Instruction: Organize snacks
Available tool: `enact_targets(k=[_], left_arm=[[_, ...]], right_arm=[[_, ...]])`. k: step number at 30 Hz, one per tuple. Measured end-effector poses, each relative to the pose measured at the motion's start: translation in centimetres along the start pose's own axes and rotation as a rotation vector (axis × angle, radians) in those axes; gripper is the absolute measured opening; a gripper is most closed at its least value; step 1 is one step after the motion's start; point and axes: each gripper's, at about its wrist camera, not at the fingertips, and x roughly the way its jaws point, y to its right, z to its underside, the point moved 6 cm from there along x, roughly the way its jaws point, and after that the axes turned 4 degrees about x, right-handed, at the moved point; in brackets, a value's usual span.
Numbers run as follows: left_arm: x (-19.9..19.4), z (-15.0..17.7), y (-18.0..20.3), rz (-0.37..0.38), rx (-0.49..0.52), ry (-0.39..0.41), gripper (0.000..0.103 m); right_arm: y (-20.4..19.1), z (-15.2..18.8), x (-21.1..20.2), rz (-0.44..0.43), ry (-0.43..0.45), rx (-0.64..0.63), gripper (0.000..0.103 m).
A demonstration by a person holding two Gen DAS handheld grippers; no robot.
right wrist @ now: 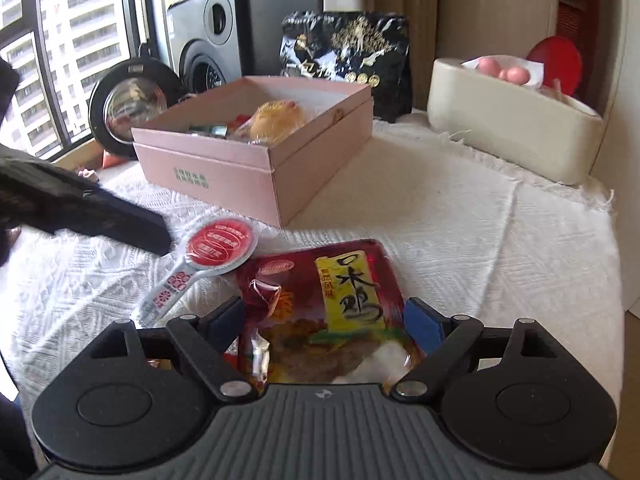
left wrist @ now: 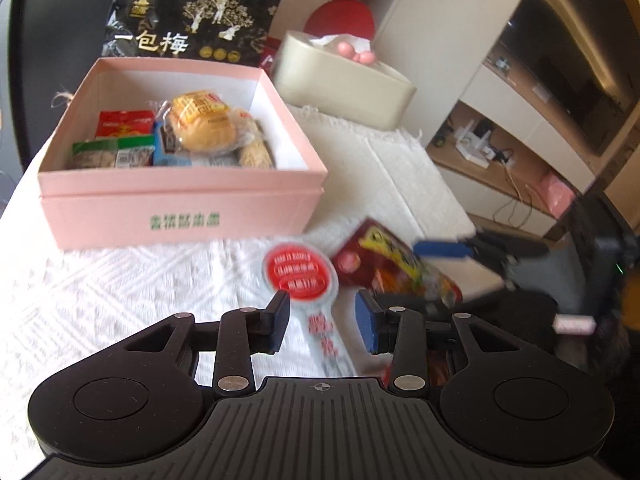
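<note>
The left claw (left wrist: 322, 322) hangs partly open over the white woven cloth (left wrist: 120, 288) on the tabletop. The stem of a clear paddle-shaped packet with a round red label (left wrist: 300, 272) lies between its pads, and neither pad presses on it (the picture is blurred there). The right claw (right wrist: 324, 320) stands wide, its fingers on either side of a red snack bag with a yellow label (right wrist: 332, 312) that lies flat on the cloth; the pads do not grip it.

From the right wrist view, the paddle packet sits at about ten o'clock of the red bag, its round end just overlapping the bag's corner. The pink box (right wrist: 224, 168) stands open at twelve o'clock, holding a wrapped yellow bun (left wrist: 200, 124) and several small packets (left wrist: 120, 140). Behind the box leans a black pouch with gold print (left wrist: 188, 20), and at two o'clock sits a cream tissue holder (right wrist: 508, 128).
</note>
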Motion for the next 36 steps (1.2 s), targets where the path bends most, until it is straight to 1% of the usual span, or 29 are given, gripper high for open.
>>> enact_targets(k=[2,4,6,8,11,14,16,19,22,25,27,29,30,31,32,33,35,36], left_arm=[[-0.5,0.8,0.8,0.03,0.03,-0.014,0.041],[-0.7,1.5,1.9,0.064,0.065,-0.028,0.041],[-0.5,2.2,3.1,0.091,0.098,-0.046,0.041],[-0.1,2.6,4.2,0.113,0.127,-0.064,0.041],[0.5,3.5,5.9,0.14,0.183,-0.088,0.043],[1.6,4.1,7.7,0.152,0.246,-0.117,0.043],[2.4,4.2,8.9,0.138,0.299,-0.126,0.043],[2.7,4.0,10.0,0.088,0.38,-0.111,0.043],[2.2,3.2,10.3,0.045,0.38,-0.083,0.043],[1.8,2.8,11.1,0.051,0.395,-0.059,0.043],[2.5,3.2,11.9,0.065,0.431,-0.082,0.043],[3.4,4.2,13.0,0.053,0.503,-0.119,0.044],[3.9,4.7,13.3,0.033,0.55,-0.13,0.045],[4.2,4.9,13.6,0.011,0.601,-0.123,0.049],[4.4,4.8,13.9,0.0,0.636,-0.108,0.05],[4.7,4.5,13.9,-0.013,0.644,-0.103,0.051],[5.3,3.9,13.6,-0.025,0.633,-0.1,0.061],[5.7,3.6,13.3,-0.027,0.623,-0.1,0.063]], right_arm=[[0.6,-0.3,0.5,0.011,-0.003,0.011,0.088],[1.8,-0.3,0.9,0.022,-0.031,0.066,0.088],[2.6,-0.2,0.4,0.016,-0.032,0.117,0.087],[3.2,0.3,-0.4,0.062,-0.033,0.133,0.085],[4.3,1.5,-1.7,0.167,-0.021,0.159,0.085],[5.9,2.9,-3.2,0.219,-0.001,0.236,0.086],[6.7,3.8,-4.0,0.218,0.014,0.292,0.087],[7.0,4.8,-4.9,0.213,0.064,0.33,0.088],[7.0,5.2,-5.2,0.228,0.091,0.345,0.088],[8.0,5.1,-5.3,0.248,0.116,0.407,0.088],[8.6,5.1,-5.4,0.263,0.131,0.447,0.088],[8.7,5.3,-5.6,0.264,0.14,0.459,0.088],[8.7,5.4,-5.7,0.267,0.143,0.464,0.088],[8.8,5.5,-5.8,0.273,0.148,0.47,0.088],[8.9,5.5,-5.8,0.279,0.151,0.478,0.088],[9.0,5.6,-5.9,0.28,0.154,0.487,0.088],[9.1,5.7,-6.0,0.277,0.158,0.495,0.088],[9.1,5.7,-6.0,0.279,0.159,0.496,0.088]])
